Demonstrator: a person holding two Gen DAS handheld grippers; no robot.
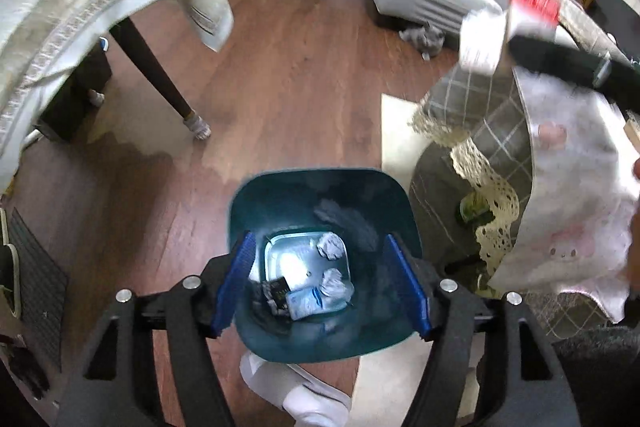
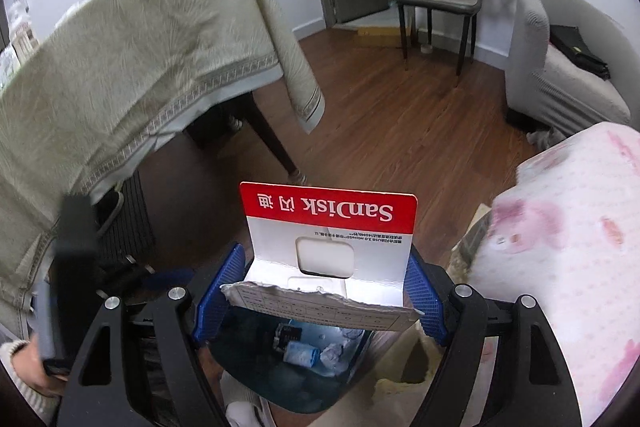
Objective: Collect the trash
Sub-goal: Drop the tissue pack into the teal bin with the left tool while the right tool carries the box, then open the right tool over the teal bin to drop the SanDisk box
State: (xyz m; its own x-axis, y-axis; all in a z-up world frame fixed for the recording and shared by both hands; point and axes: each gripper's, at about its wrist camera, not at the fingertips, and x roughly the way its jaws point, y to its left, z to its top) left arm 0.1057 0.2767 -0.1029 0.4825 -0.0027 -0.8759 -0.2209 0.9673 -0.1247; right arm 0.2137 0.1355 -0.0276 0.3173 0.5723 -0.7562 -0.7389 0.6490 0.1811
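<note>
The left gripper (image 1: 324, 283) is held apart, empty, over the bin (image 1: 324, 187); the torn card packet (image 2: 328, 227) is clamped in the right gripper (image 2: 320, 291) above it, ready for dropping.

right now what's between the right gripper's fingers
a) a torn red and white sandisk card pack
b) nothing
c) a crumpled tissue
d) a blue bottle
a: in the right wrist view the right gripper has its blue fingers on either side of the torn red and white SanDisk card pack, held above the teal trash bin.
</note>
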